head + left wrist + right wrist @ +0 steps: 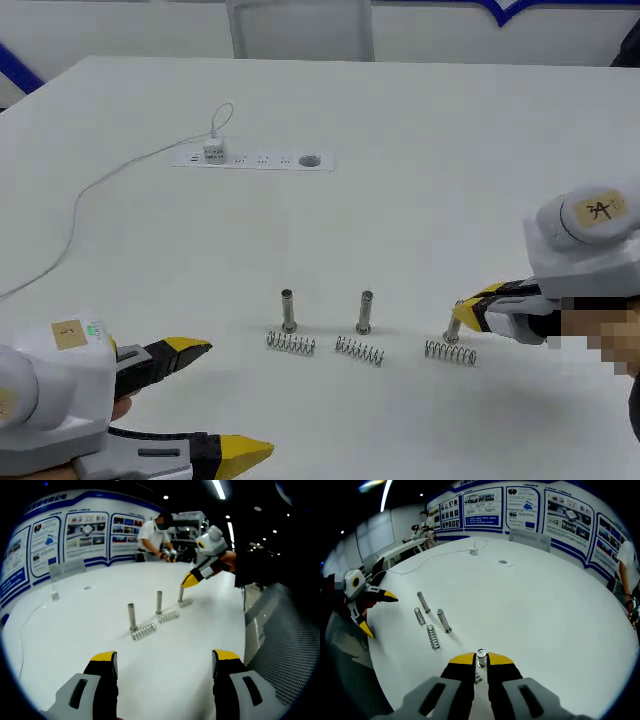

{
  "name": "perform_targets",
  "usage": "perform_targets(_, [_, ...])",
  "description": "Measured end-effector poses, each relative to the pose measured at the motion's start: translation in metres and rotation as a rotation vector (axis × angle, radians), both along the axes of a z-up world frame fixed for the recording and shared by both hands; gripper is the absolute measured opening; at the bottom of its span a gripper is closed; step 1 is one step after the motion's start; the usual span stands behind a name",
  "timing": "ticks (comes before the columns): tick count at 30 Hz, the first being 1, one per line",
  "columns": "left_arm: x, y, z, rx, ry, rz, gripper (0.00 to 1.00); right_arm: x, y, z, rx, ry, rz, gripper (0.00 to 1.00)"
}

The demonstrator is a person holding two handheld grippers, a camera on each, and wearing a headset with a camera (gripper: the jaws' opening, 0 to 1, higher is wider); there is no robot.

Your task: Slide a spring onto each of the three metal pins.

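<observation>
R tongs (481, 662) are pressed together on the 3rd pin (481, 654), pinching it near its top (the pin stands up straight on the white worktop (420, 200)). The 3rd spring (451, 353) lies flat on the worktop just beside the foot of that pin, on the person's side, not on it. The 1st pin (288, 310) & 2nd pin (365, 312) stand up too, w/ no tongs near them. The 1st spring (291, 344) & 2nd spring (360, 351) each lie flat by the foot of their pin. L tongs (235, 398) are spread wide w/ nothing between them, low at the near left, well apart from the pins & springs, pointing at them. Far back lies a white power strip (255, 159) w/ a thin cable (100, 185).
</observation>
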State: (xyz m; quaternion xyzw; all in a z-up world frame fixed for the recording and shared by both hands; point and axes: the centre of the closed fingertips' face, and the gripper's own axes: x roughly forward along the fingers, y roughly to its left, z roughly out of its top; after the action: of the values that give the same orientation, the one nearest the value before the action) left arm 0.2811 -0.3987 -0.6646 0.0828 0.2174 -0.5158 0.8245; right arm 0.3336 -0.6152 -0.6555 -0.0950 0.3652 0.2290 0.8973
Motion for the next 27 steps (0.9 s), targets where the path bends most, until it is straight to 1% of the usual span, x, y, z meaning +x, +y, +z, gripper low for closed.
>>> perform_targets(7, [-0.001,-0.001,0.000,-0.006,-0.001,-0.007,0.79,-0.008,-0.004,-0.002,-0.005,0.007,-0.003,0.10])
perform_targets(12, [-0.002,-0.003,0.001,-0.009,0.001,-0.013,0.79,-0.015,-0.002,-0.003,-0.003,0.013,0.000,0.10])
perform_targets(15, [-0.003,-0.004,0.000,-0.010,0.002,-0.019,0.79,-0.019,0.004,-0.005,-0.003,0.017,0.029,0.10])
perform_targets(18, [-0.003,-0.004,-0.001,-0.011,0.004,-0.023,0.79,-0.023,0.013,-0.008,-0.014,0.022,0.076,0.10])
perform_targets(23, [-0.003,-0.004,0.000,-0.013,0.004,-0.024,0.79,-0.023,0.023,-0.015,-0.037,0.036,0.143,0.14])
perform_targets(25, [-0.003,-0.004,0.000,-0.013,0.005,-0.023,0.79,-0.021,0.025,-0.018,-0.061,0.034,0.171,0.15])
perform_targets(27, [-0.002,-0.004,0.000,-0.014,0.006,-0.021,0.79,-0.018,0.026,-0.022,-0.070,0.038,0.182,0.15])
